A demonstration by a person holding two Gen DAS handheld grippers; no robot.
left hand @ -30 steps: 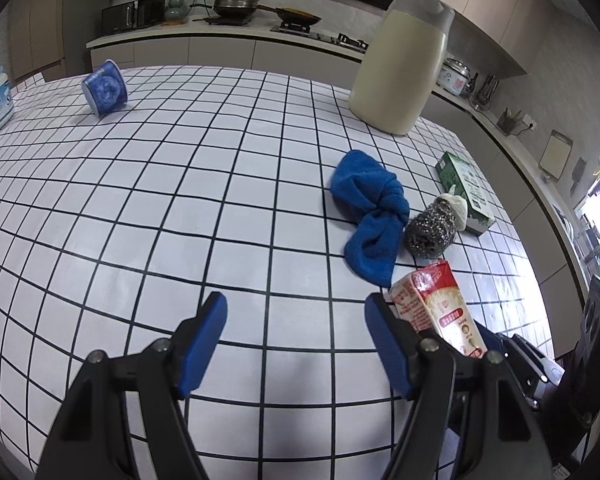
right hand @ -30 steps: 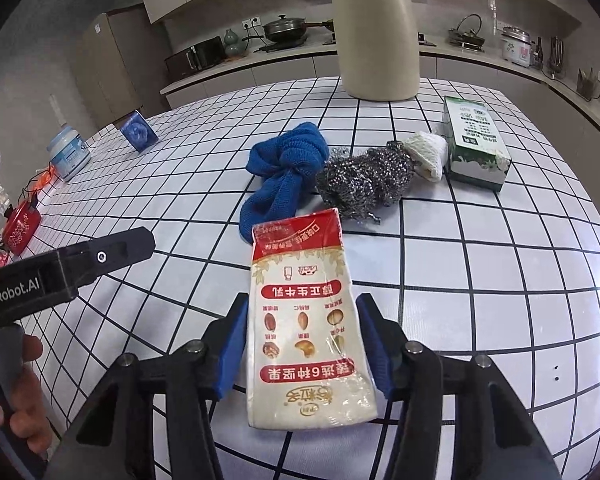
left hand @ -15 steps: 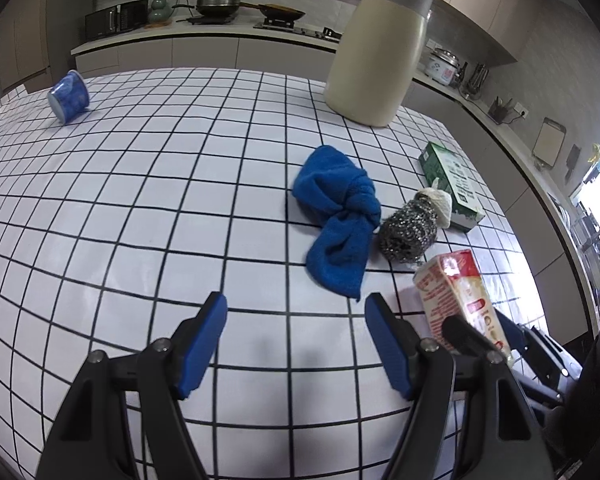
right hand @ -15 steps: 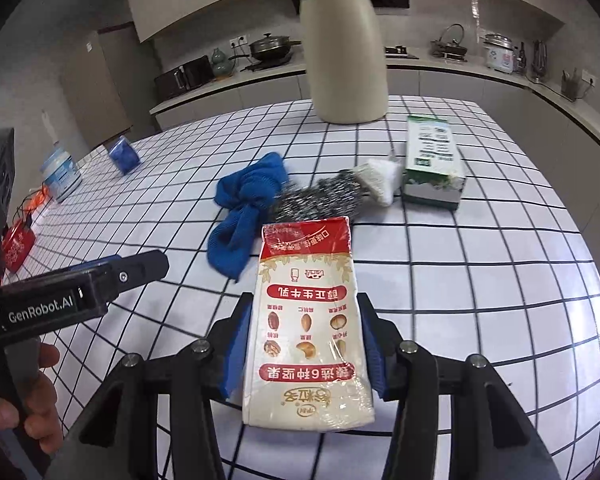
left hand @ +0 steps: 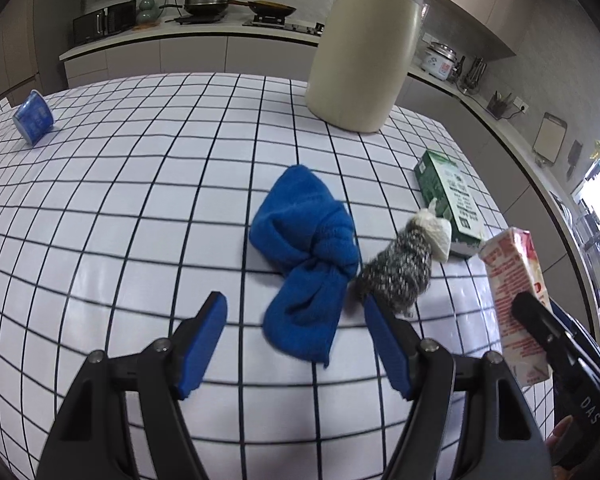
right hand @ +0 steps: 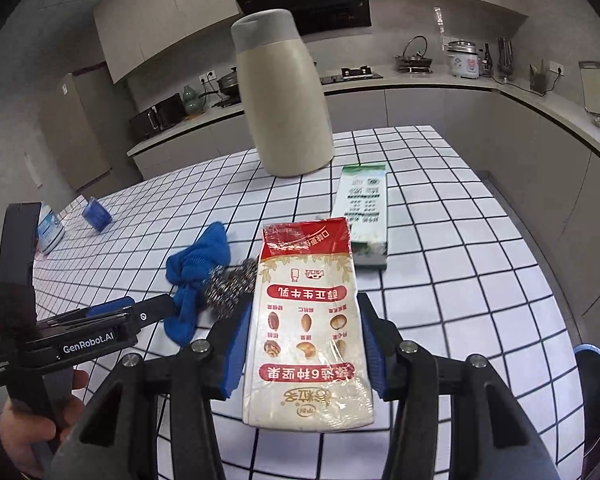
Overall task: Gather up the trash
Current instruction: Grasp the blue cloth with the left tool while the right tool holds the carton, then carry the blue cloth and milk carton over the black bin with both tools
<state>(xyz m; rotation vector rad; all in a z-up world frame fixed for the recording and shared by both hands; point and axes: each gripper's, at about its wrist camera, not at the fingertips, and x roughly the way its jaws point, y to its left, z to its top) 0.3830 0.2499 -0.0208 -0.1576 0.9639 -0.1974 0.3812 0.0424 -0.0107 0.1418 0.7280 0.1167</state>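
Observation:
My right gripper [right hand: 305,312] is shut on a red and cream milk carton [right hand: 308,320], lifted off the tiled table; the same carton [left hand: 514,304] shows at the right edge of the left wrist view. My left gripper [left hand: 296,308] hangs open just above the table, nothing between its blue pads. Straight ahead of it lies a knotted blue cloth [left hand: 308,252], touching a steel wool scourer [left hand: 400,272]. A green and white carton [left hand: 448,196] lies flat beyond the scourer, also seen as the green carton [right hand: 362,208] behind the held one. A blue cup [left hand: 33,118] lies tipped over at the far left.
A tall beige jug [left hand: 364,44] stands at the back of the white tiled table [left hand: 120,200]. A white tub [right hand: 50,228] sits near the far left edge. Kitchen counters with pots ring the room. A person's hand [right hand: 24,420] holds the left gripper's handle.
The right gripper has risen with the milk carton clear of the table. The left gripper has slid to the right, so the blue cloth and scourer now lie directly in front of it.

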